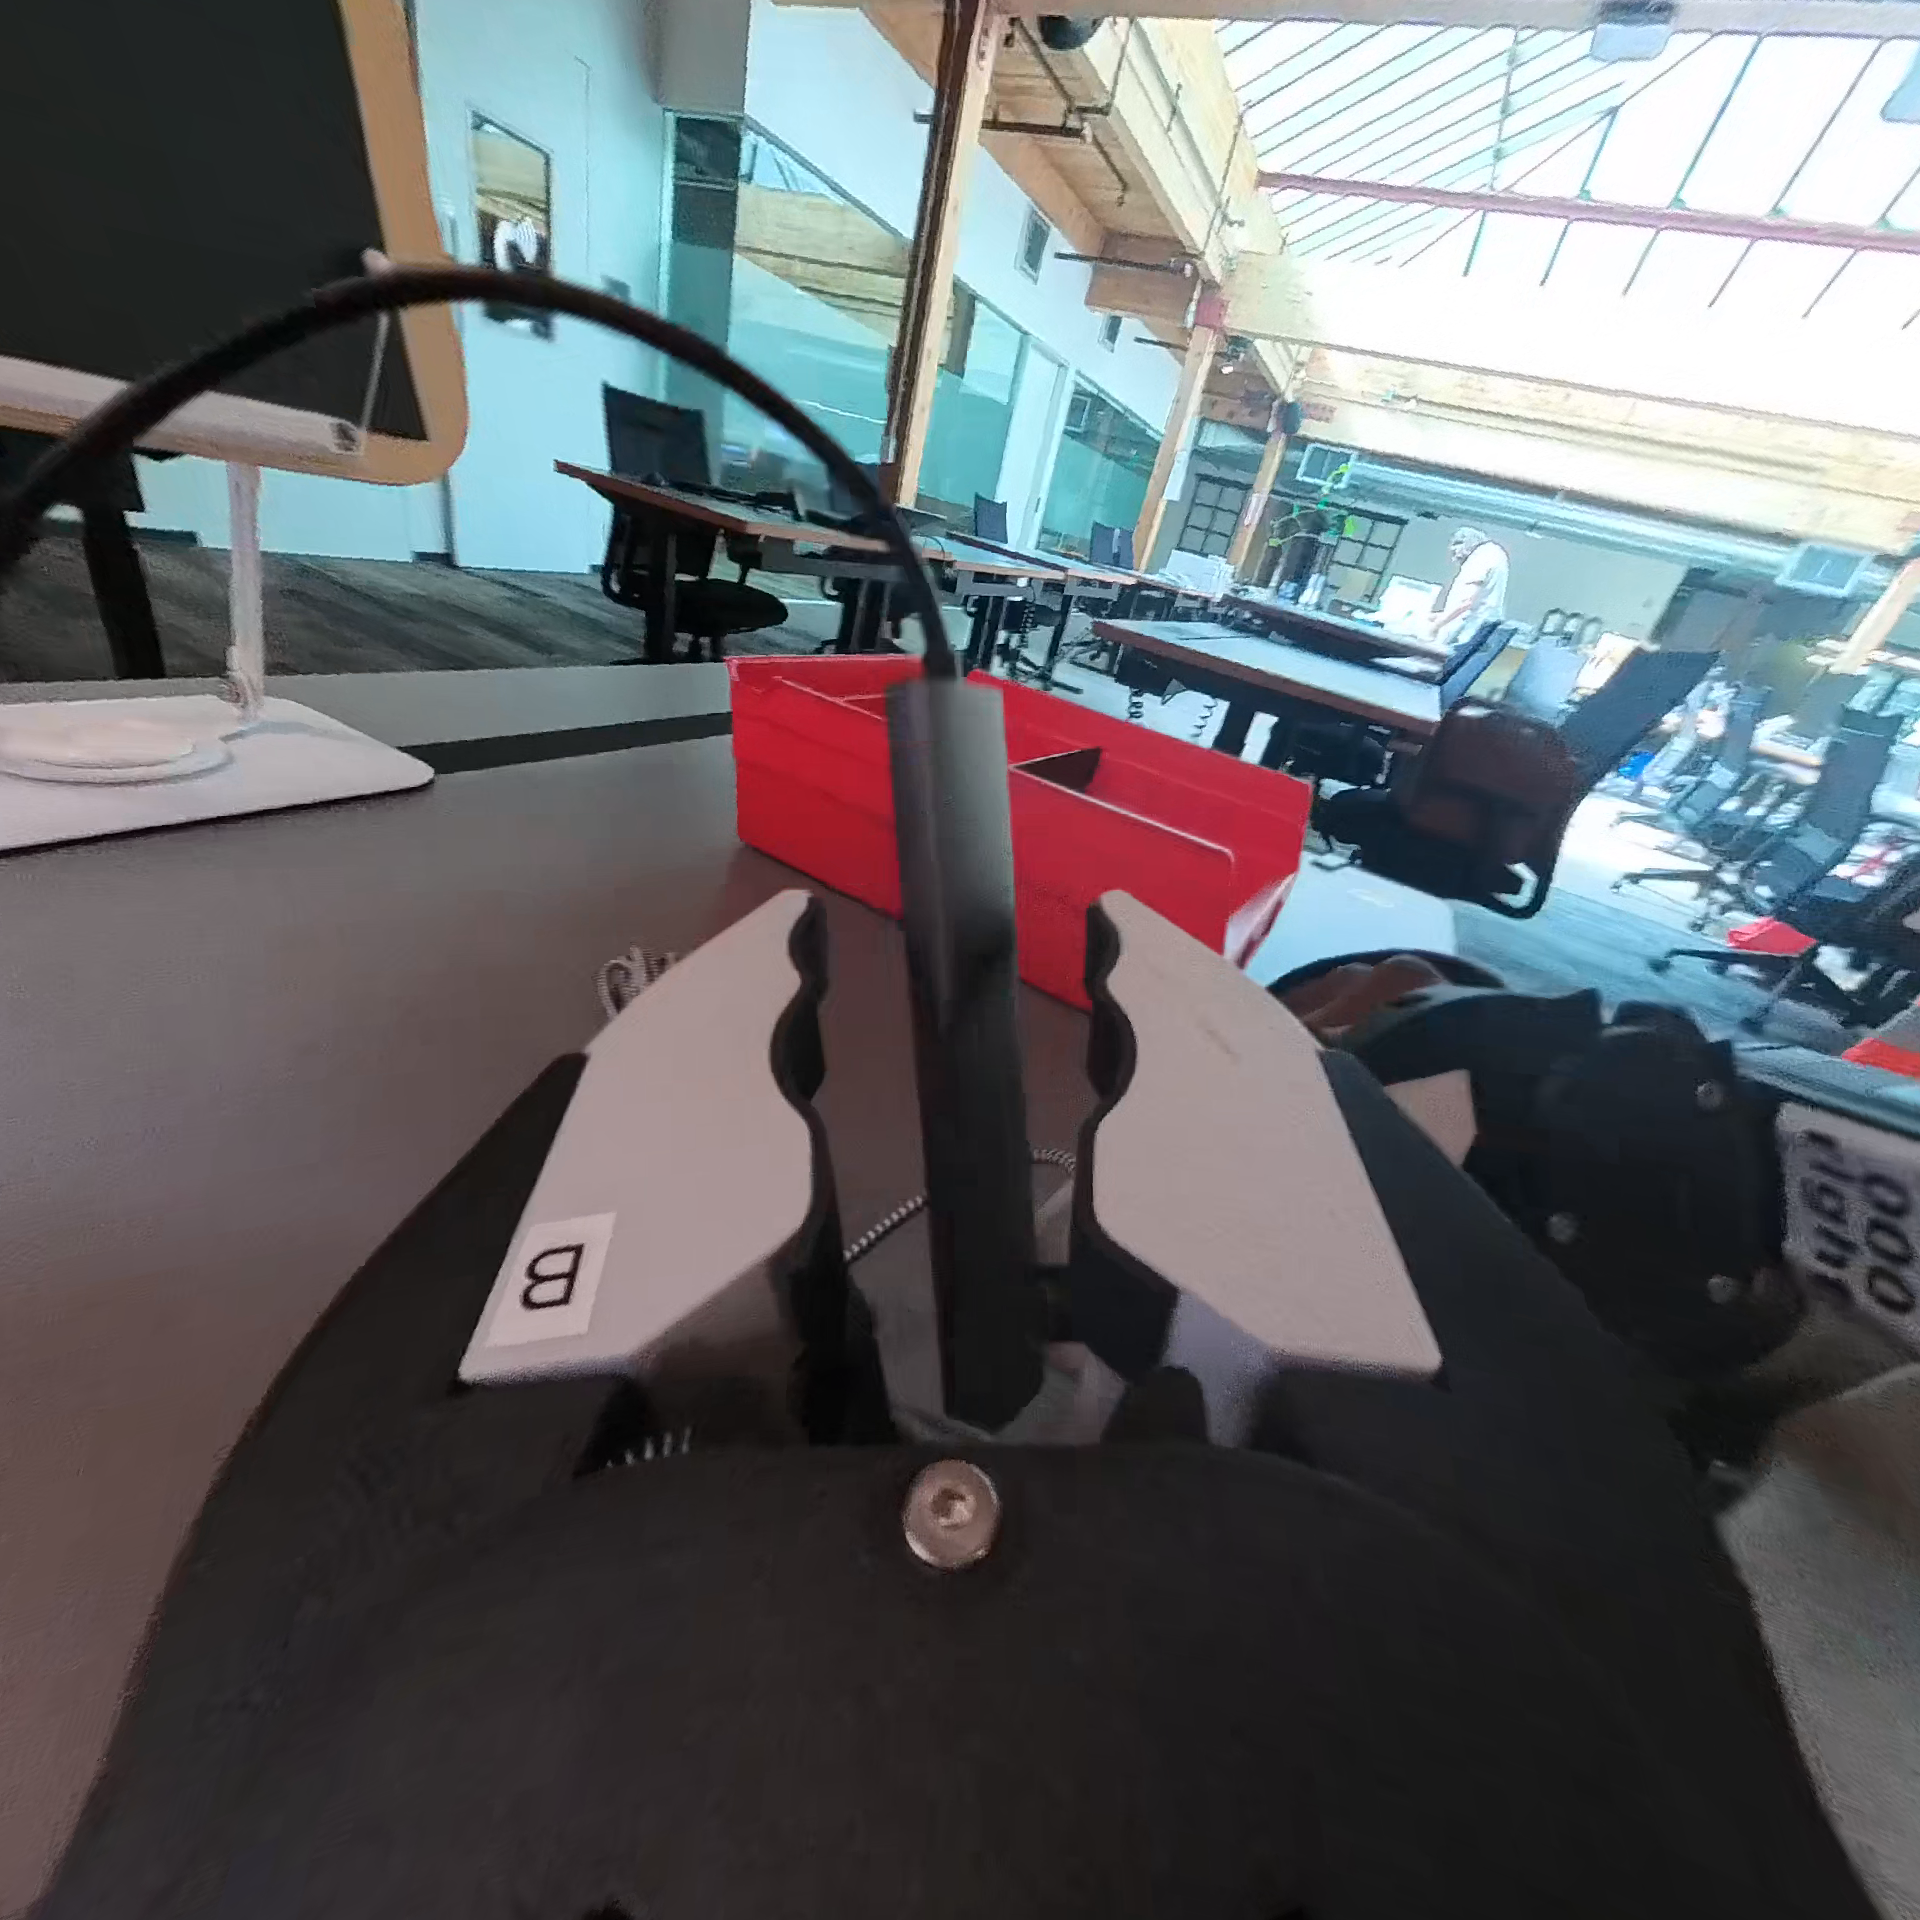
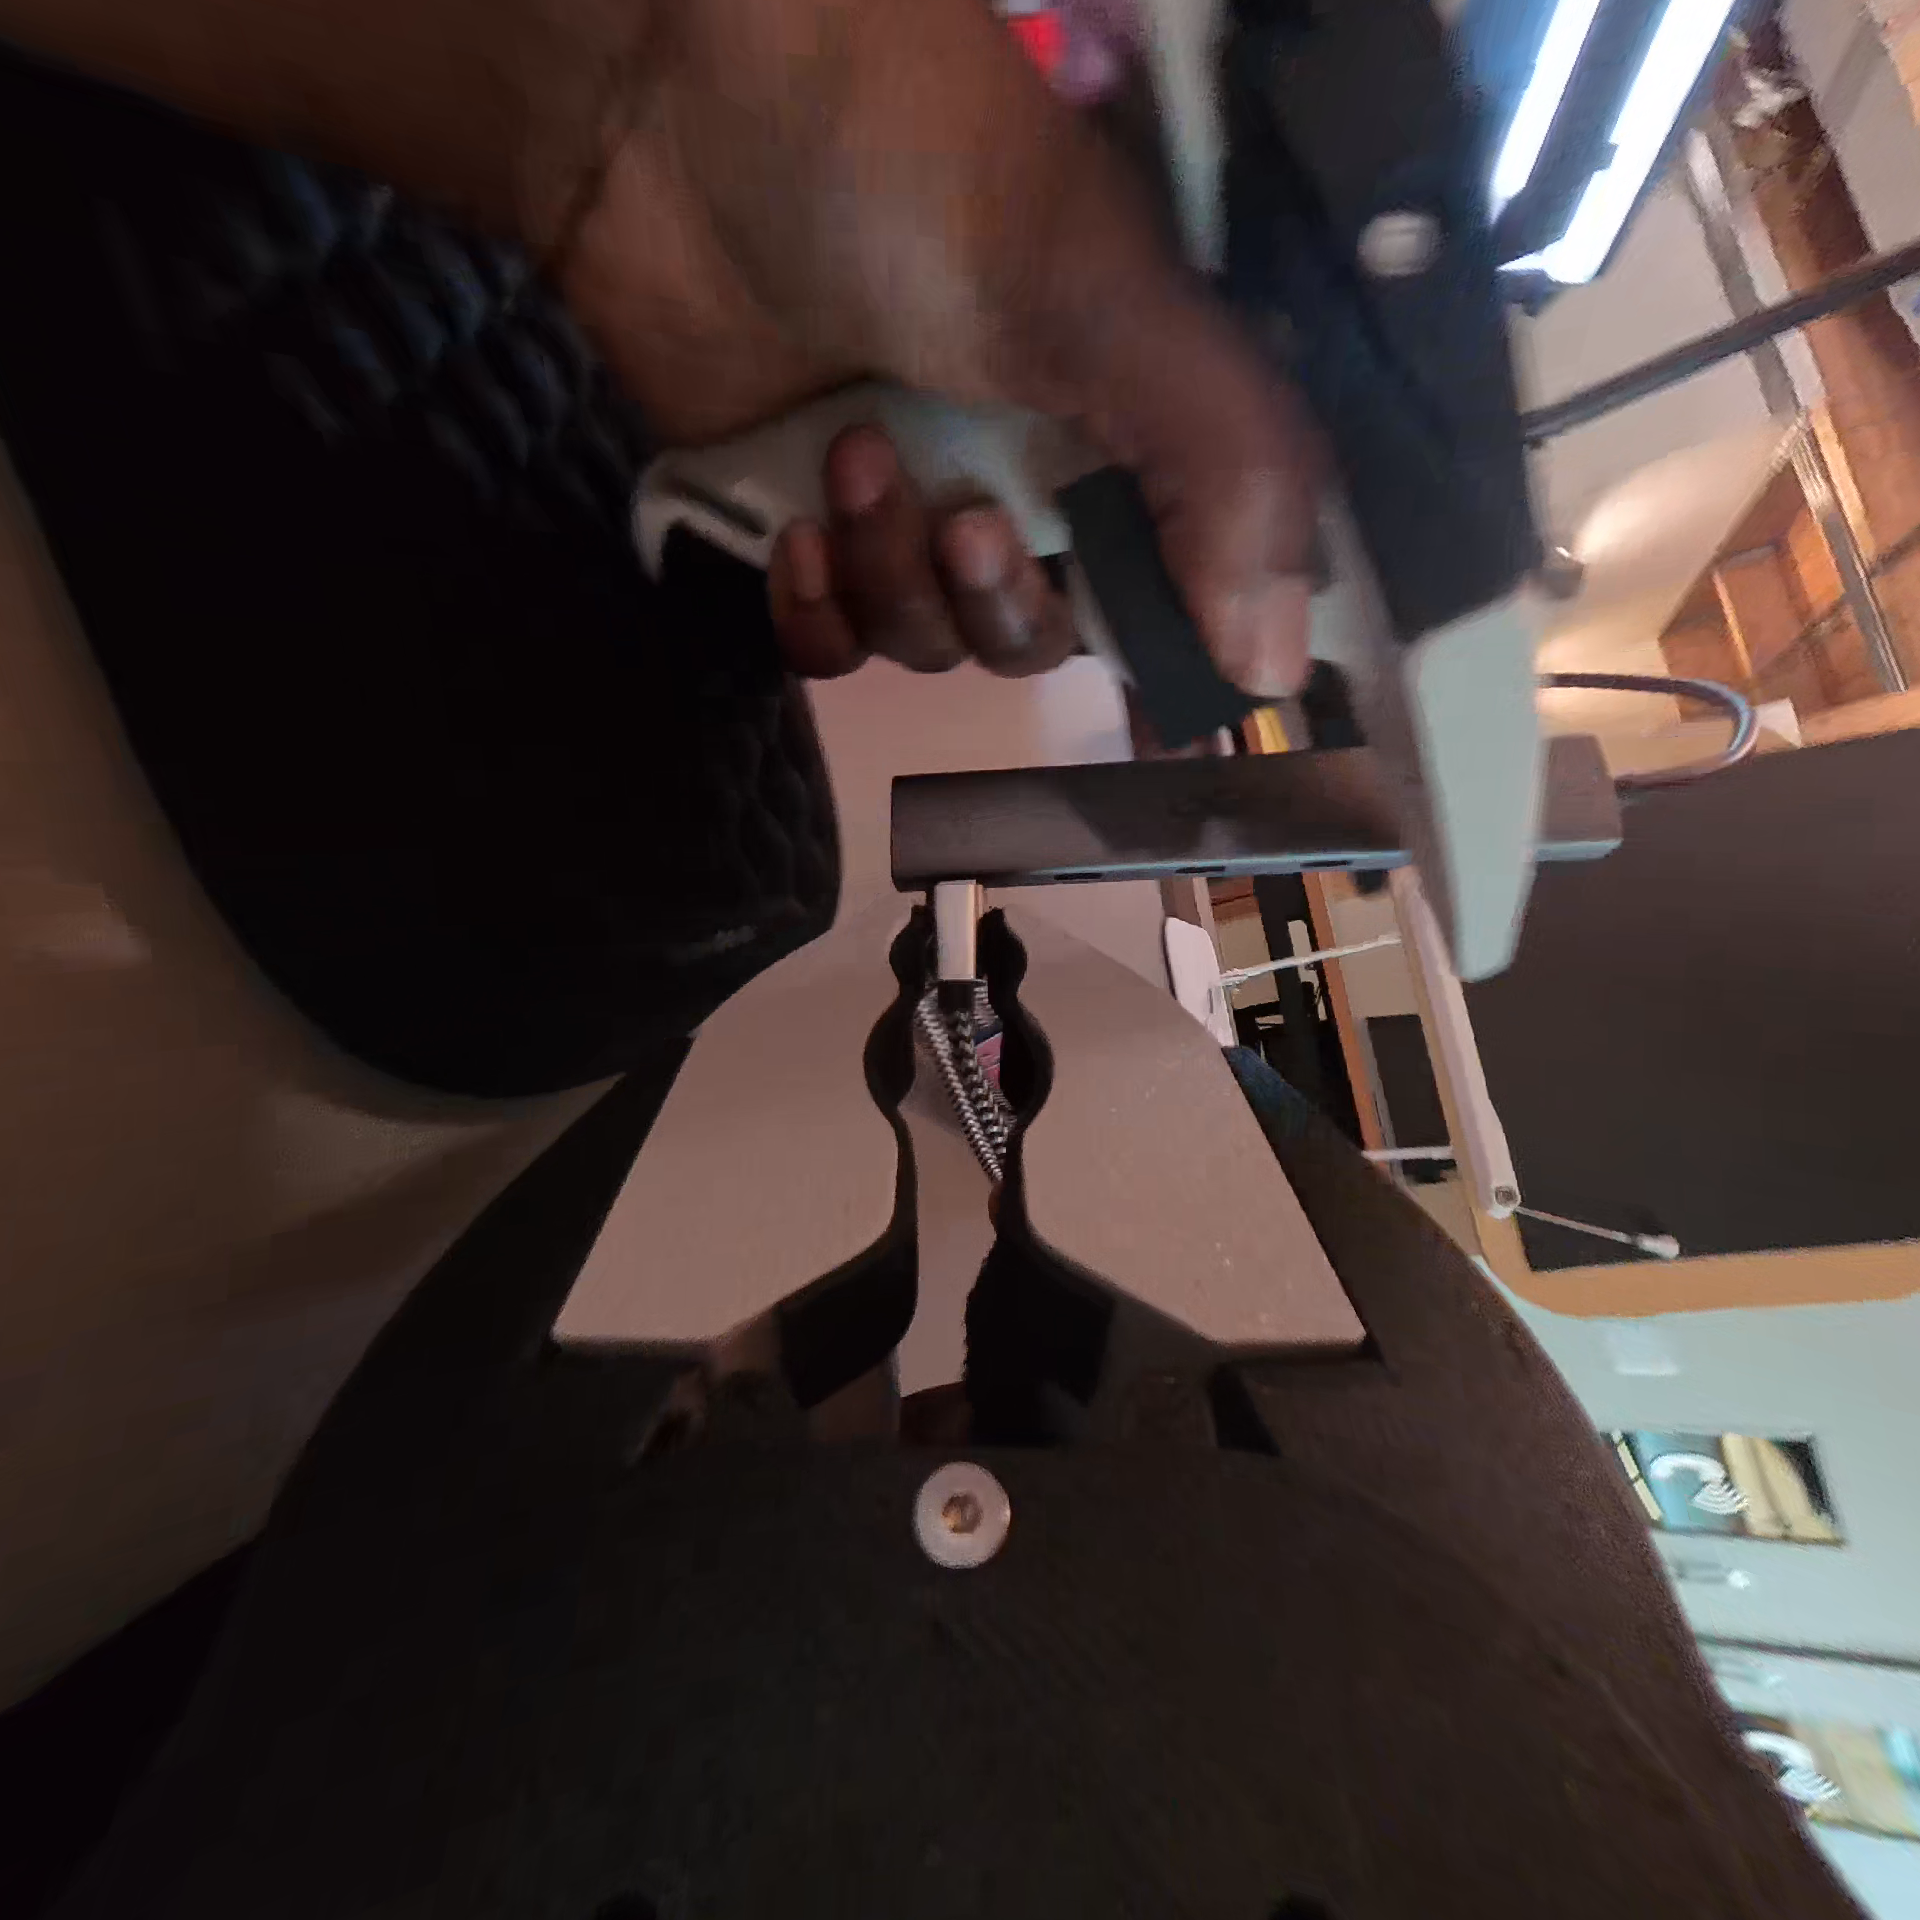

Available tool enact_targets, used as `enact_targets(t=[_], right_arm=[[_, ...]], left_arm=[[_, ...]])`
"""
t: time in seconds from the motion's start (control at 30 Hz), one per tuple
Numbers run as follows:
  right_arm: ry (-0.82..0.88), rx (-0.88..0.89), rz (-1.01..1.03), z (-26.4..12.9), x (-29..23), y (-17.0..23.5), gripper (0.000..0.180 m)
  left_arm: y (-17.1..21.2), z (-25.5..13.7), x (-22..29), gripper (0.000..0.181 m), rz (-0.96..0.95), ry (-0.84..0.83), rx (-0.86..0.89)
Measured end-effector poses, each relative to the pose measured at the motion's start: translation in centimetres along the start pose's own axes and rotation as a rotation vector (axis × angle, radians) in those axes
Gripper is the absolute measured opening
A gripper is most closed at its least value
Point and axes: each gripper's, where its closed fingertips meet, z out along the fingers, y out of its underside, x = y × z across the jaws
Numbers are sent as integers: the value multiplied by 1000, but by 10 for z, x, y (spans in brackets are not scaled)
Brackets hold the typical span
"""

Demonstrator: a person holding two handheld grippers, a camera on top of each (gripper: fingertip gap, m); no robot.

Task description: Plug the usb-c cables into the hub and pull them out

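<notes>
My left gripper (image 1: 951, 904) is shut on the dark hub (image 1: 956, 935), which runs lengthwise between the fingers and past their tips. The hub's black cable (image 1: 623, 312) arcs up and to the left. In the right wrist view the hub (image 2: 1122, 821) hangs in the air, with a grey left finger (image 2: 1475, 810) across it. Several ports show along its edge. My right gripper (image 2: 954, 920) is shut on a silver USB-C plug (image 2: 956, 925) on a braided cable (image 2: 971, 1081). The plug's tip meets the hub's edge at its near end. I cannot tell how deep it sits.
A red divided bin (image 1: 1039, 821) stands on the dark table (image 1: 260, 1039) just beyond the hub. A white stand base (image 1: 208, 769) sits at the far left under a framed dark board (image 1: 187, 208). A hand (image 2: 935, 561) grips the left gripper's handle. Desks and chairs lie beyond. Left tips to right tips: about 8 centimeters.
</notes>
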Motion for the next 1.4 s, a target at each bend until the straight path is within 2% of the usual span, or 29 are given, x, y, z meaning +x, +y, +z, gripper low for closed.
enact_targets(t=[0.13, 0.33, 0.4, 0.53, 0.67, 0.83, 0.97, 1.2, 1.3, 1.4], right_arm=[[164, -6, 76, -6, 32, 3, 10], [264, -85, 110, -4, 41, 7, 10], [290, -134, 103, -3, 43, 12, 10], [283, -181, 101, -1, 38, 17, 10], [252, -228, 15, 3, 29, 21, 10], [195, -215, 51, 1, 28, 24, 10], [193, -193, 16, -5, 33, 22, 10], [201, -185, -68, -16, 32, 20, 10], [153, -156, 6, -17, 23, 24, 10], [67, -27, 260, -20, 24, 20, 10]], left_arm=[[15, 7, -10, 55, 148, -129, -102], [7, 10, -11, 29, 400, -304, -79], [9, 13, -13, 25, 438, -345, -94], [15, 12, -16, 26, 486, -347, -171], [25, 8, -22, 28, 624, -339, -293], [24, 7, -22, 29, 769, -374, -318], [17, 9, -14, 29, 779, -367, -260], [23, 13, -8, 30, 683, -291, -258], [33, 15, -6, 30, 699, -263, -301], [27, 17, 1, 31, 576, -174, -237]])
